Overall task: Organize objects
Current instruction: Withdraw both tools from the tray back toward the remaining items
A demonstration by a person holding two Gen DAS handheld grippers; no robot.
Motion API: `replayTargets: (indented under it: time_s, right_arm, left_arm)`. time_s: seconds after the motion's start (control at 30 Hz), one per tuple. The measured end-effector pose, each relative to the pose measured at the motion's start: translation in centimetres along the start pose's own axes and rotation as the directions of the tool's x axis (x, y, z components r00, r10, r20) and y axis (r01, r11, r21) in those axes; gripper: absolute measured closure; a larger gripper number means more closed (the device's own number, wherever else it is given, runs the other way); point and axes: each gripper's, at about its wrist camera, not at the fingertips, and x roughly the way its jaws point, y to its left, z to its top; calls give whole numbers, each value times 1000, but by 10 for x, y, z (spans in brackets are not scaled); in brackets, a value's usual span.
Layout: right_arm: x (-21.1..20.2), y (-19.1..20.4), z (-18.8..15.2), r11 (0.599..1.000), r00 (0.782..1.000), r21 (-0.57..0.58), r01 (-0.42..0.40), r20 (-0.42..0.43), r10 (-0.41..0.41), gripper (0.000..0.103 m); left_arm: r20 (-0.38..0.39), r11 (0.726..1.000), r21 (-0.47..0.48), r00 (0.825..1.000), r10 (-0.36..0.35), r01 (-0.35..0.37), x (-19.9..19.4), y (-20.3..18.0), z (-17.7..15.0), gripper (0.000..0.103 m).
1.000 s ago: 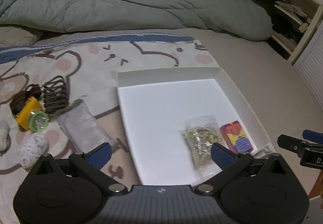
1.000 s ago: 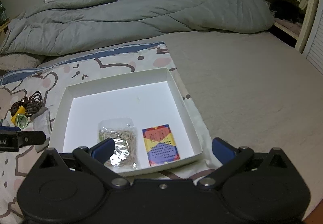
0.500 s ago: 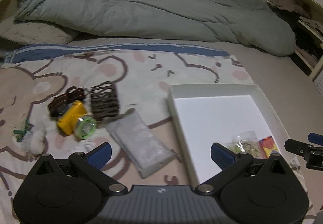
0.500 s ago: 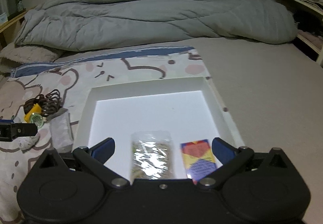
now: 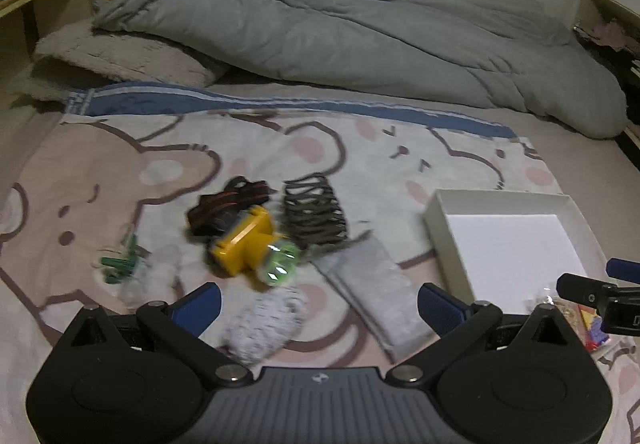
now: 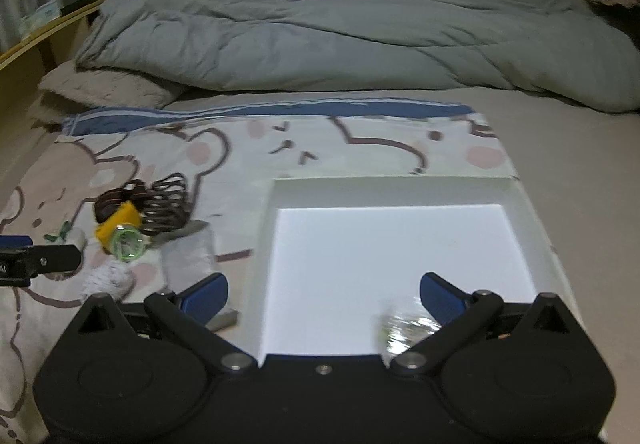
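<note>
Loose objects lie on the bear-print blanket: a yellow headlamp with a green lens and dark strap, a dark coiled band, a grey pouch, a white knitted piece and a small green item. My left gripper hovers open just in front of them, empty. To the right sits a white box holding a clear packet. Over the box's near-left part hangs my right gripper, open and empty.
A rumpled grey duvet fills the back of the bed, with a beige pillow at the left. A wooden headboard shelf runs along the left. Bare mattress stretches right of the blanket.
Both grippers have swung left. The left view now centres on the pile of loose objects instead of the box. The colourful card in the box has slid out of the right view.
</note>
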Motion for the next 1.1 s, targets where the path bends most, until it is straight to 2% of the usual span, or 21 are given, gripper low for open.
replayTargets:
  time_s: [0.27,0.47,0.6,0.73,0.8,0.83,0.87,1.0,1.07,1.1]
  right_arm:
    - [18,42,13,997,997,-36,-68,19,69,0]
    - [28,64,19,993,995,-72,-91,42,94,0]
    - [36,72,20,991,993,-81,-107,41,111,0]
    - [41,78,18,984,985,-103,-142,87,151,0]
    - [47,84,16,981,985,-136,-140,81,152,0]
    - [50,86,15,977,986,-157,-142,64,154,0]
    - [55,87,14,973,987,-179,-145,41,155,0]
    - [74,89,10,965,987,-207,-161,-43,155,0]
    - [79,88,9,964,985,-201,-172,-65,162,6]
    - [80,88,10,964,982,-195,-184,-77,172,14]
  left_arm:
    - [19,999,-18,999,38,-37,0,34,3,0]
    - [30,999,17,998,49,-50,6,49,5,0]
    - [15,1000,2,1000,-11,11,11,60,5,0]
    - [7,999,-8,999,-50,50,16,64,6,1]
    - [11,999,17,999,-42,42,18,61,6,3]
    - [7,999,30,999,-43,43,20,60,6,7]
    - [-3,998,43,999,-54,54,22,58,5,13]
    - [-60,994,47,994,-92,95,35,56,3,23]
    - [-86,993,45,991,-101,105,42,55,2,30]
    - [-98,993,42,990,-105,109,45,56,1,31]
